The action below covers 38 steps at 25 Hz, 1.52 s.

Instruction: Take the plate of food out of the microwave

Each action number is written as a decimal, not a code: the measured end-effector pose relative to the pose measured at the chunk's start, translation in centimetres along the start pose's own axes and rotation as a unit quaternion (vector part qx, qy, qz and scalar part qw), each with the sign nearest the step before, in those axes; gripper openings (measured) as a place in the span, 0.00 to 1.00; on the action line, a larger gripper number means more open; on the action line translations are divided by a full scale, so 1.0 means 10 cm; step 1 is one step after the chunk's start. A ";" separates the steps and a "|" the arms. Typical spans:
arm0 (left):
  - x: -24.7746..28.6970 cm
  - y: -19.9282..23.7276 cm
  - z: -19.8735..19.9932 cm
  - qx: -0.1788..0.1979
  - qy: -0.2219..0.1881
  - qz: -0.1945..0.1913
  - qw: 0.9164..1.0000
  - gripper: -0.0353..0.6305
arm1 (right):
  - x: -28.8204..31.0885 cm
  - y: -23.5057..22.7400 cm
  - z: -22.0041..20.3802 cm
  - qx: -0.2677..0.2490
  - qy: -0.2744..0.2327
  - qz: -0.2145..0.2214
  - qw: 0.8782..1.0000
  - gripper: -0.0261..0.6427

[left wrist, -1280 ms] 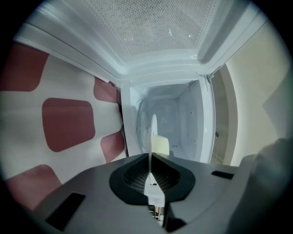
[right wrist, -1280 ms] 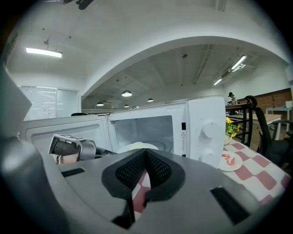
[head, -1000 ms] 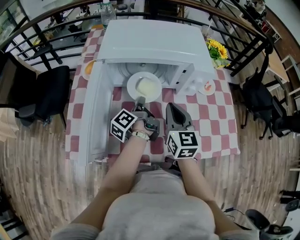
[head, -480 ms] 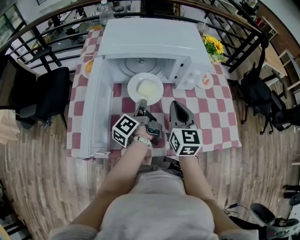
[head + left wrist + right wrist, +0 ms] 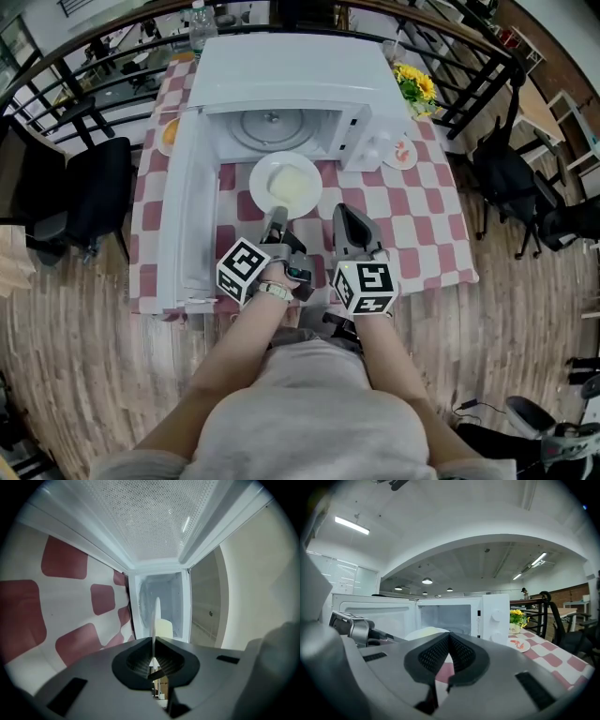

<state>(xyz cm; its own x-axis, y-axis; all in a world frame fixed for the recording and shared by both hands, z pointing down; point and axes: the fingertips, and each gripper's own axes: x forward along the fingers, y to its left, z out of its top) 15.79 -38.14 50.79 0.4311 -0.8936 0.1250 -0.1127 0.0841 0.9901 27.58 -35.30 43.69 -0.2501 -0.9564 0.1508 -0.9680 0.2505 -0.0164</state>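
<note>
A: Where's the plate (image 5: pixel 286 184) hanging?
B: Straight ahead of the left gripper (image 5: pixel 276 217), which is clamping its near rim. The right gripper (image 5: pixel 345 216) is hovering beside it, jaws together, empty.

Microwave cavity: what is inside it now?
Only the bare turntable shows inside the microwave; the plate of food is out in front, gripped by the left tool. The roof hides the cavity's rear.

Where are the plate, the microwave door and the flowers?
plate (image 5: pixel 257 183), head view, its bare left rim
microwave door (image 5: pixel 187 216), head view, its inner face
flowers (image 5: pixel 412 82), head view, the yellow blooms
</note>
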 end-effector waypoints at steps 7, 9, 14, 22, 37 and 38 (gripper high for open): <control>-0.03 -0.09 -0.10 0.014 0.037 -0.014 0.999 0.08 | -0.13 -0.03 0.00 0.011 -0.002 -0.027 1.000 0.07; -0.03 -0.12 -0.14 0.015 0.051 -0.021 0.998 0.08 | -0.16 -0.03 0.01 0.011 -0.003 -0.036 0.999 0.07; -0.02 -0.17 -0.27 0.017 0.089 -0.032 0.995 0.08 | -0.29 -0.07 -0.01 0.022 -0.005 -0.057 0.998 0.07; 0.00 -0.23 -0.53 0.023 0.150 -0.038 0.988 0.08 | -0.48 -0.14 -0.05 0.028 -0.002 -0.094 0.995 0.07; -0.07 -0.31 -0.74 0.038 0.196 -0.046 0.979 0.08 | -0.67 -0.12 -0.07 0.027 -0.006 -0.124 0.992 0.07; -0.07 -0.32 -0.75 0.039 0.198 -0.047 0.978 0.08 | -0.67 -0.11 -0.07 0.026 -0.006 -0.124 0.992 0.07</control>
<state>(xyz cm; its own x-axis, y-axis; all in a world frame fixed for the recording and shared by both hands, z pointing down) 22.56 -34.44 48.02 0.7538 -0.6540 0.0634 -0.1163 -0.0379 0.9925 30.35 -29.03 43.38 -0.0042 -0.9894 0.1454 -0.9995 -0.0004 -0.0318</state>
